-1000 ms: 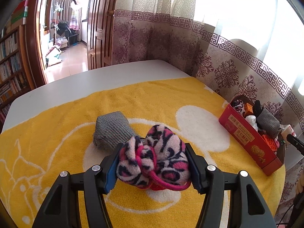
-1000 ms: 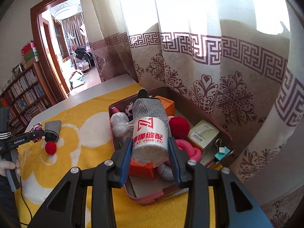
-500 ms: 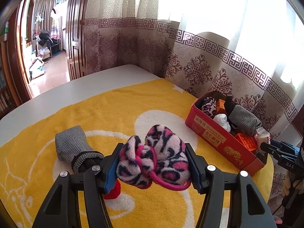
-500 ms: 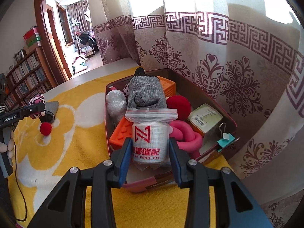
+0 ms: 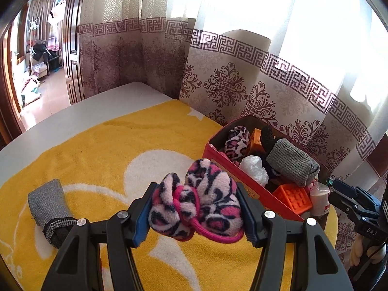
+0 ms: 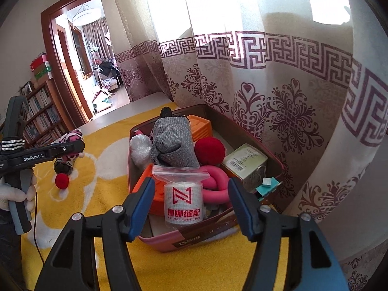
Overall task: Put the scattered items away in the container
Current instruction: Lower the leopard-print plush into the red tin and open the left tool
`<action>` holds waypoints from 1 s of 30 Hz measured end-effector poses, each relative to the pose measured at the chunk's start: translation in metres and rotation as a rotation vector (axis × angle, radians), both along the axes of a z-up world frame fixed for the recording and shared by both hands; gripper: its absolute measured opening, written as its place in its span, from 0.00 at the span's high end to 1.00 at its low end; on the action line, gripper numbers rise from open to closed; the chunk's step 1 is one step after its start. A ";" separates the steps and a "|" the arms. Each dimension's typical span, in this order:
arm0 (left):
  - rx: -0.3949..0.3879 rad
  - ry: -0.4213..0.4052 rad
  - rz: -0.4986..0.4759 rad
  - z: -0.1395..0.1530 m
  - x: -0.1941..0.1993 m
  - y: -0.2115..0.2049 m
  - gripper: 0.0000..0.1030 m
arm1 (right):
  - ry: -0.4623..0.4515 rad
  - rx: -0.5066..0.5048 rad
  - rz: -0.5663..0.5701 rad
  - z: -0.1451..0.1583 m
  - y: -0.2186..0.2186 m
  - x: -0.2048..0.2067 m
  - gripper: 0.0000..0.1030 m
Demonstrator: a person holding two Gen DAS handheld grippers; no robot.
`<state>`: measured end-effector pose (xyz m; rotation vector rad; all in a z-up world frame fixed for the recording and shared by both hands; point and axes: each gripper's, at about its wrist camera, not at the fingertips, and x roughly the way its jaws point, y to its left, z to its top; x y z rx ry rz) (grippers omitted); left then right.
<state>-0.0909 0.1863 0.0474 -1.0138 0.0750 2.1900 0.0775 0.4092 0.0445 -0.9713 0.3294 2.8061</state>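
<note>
The red tin box (image 6: 169, 240) sits at the right edge of the yellow towel (image 5: 97, 150), hard against the patterned curtain (image 6: 278, 111), and it is already crowded; a grey sock (image 6: 173, 143) lies over the middle, a red pom-pom ball (image 6: 209, 151) just right of it, an orange studded block (image 5: 293, 197) at the near end, a small green carton (image 6: 245, 163) on the right side; into the near end I have lowered the bagged roll of white tape (image 6: 183, 200), which stands upright on the contents, and my right gripper (image 6: 189, 202) is opening its jaws around it, the blue pads clear of the bag on both sides, so the roll rests on its own; I judge it was set there because that was the open corner. My left gripper (image 5: 196, 212) is clamped on the pink leopard-print fleece scrunchie (image 5: 196, 205), pads pressed into both flanks so the soft thing cannot sag out, and holds it above the towel, near the box's left wall, presumably to go in next. Out on the towel to the left a second grey sock (image 5: 49, 205) with a dark cuff and a small red pom-pom (image 6: 62, 181) lie close together, well apart from the box; they remain to be gathered. My gloved left hand (image 6: 14, 194) grips the left tool's handle.
</note>
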 end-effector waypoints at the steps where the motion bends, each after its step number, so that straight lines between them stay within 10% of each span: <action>1: 0.006 -0.006 -0.007 0.001 -0.003 0.007 0.38 | 0.004 -0.001 0.005 0.000 -0.001 0.000 0.35; 15: -0.016 -0.037 -0.098 -0.014 -0.042 0.110 0.38 | 0.009 -0.009 0.043 -0.006 -0.010 -0.006 0.35; 30: -0.004 -0.056 -0.138 -0.029 -0.050 0.127 0.33 | 0.009 0.000 0.027 -0.008 -0.013 -0.010 0.35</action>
